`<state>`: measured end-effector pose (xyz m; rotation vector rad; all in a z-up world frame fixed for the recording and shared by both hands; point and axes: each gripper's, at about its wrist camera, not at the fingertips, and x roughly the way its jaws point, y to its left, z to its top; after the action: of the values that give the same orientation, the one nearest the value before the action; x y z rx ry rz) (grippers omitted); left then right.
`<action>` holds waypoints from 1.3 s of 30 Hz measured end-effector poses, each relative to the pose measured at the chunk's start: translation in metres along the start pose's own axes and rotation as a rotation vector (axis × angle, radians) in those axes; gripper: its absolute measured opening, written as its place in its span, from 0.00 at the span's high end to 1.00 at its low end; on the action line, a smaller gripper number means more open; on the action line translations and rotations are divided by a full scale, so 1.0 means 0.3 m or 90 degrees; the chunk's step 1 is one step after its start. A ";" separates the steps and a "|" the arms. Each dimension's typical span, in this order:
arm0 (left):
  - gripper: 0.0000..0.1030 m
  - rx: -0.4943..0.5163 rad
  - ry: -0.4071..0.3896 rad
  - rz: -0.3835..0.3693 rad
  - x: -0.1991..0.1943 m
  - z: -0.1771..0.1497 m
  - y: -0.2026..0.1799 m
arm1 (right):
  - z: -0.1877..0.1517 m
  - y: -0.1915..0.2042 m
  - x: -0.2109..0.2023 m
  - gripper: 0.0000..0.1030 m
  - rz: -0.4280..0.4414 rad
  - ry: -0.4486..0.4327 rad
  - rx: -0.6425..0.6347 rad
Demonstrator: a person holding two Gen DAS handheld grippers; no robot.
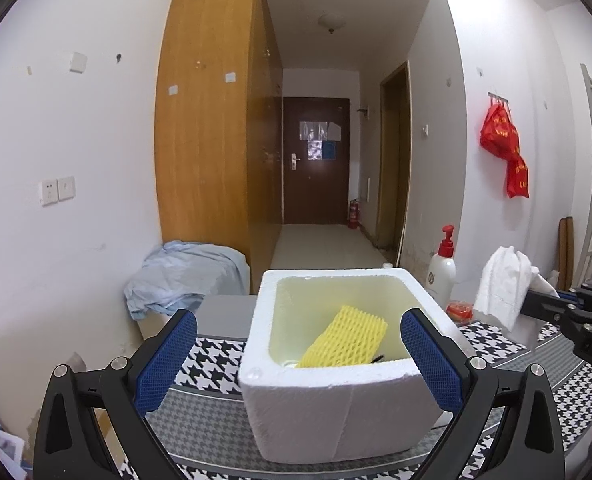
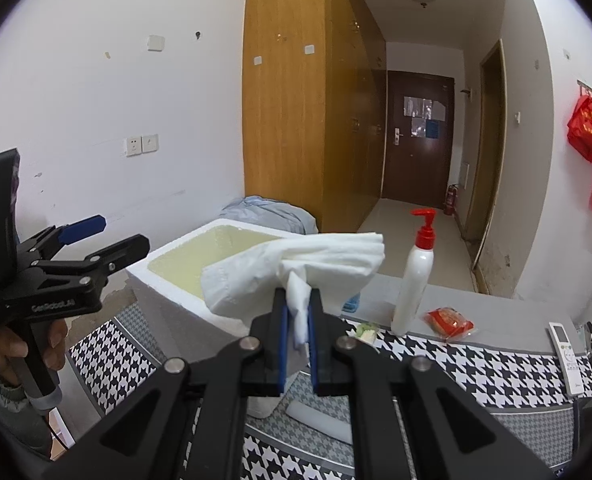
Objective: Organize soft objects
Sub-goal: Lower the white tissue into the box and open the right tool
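Note:
A white foam box (image 1: pixel 336 404) stands on the houndstooth cloth, and a yellow foam net sleeve (image 1: pixel 346 338) lies inside it. My left gripper (image 1: pixel 296 352) is open, its blue pads wide apart on either side of the box's near rim, with nothing between them. From the right wrist view the left gripper (image 2: pixel 124 236) hangs at the left of the foam box (image 2: pixel 200 276). My right gripper (image 2: pixel 297 312) is shut on a bunch of white soft paper (image 2: pixel 296 268), held above the cloth just right of the box. That white soft paper (image 1: pixel 504 284) also shows at the right in the left wrist view.
A white pump bottle with a red top (image 2: pixel 414 276) stands behind the cloth, with a red packet (image 2: pixel 450 322) and a white remote (image 2: pixel 568 352) to its right. A white roll (image 2: pixel 320 420) lies near the front. A blue sheet (image 1: pixel 180 276) covers something at the left wall.

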<state>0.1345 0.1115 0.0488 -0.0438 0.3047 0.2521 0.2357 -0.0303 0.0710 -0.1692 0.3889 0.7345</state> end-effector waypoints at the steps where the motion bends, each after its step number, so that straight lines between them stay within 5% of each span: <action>1: 0.01 -0.001 -0.003 0.002 -0.007 -0.002 0.006 | 0.002 0.004 0.003 0.89 0.001 0.001 -0.002; 39: 0.01 -0.006 -0.015 0.048 -0.117 -0.069 0.121 | 0.084 0.123 0.160 0.89 0.036 0.026 -0.002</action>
<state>0.0868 0.1368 0.0396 -0.0380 0.2824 0.3292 0.2502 0.0335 0.0742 -0.1774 0.4324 0.7887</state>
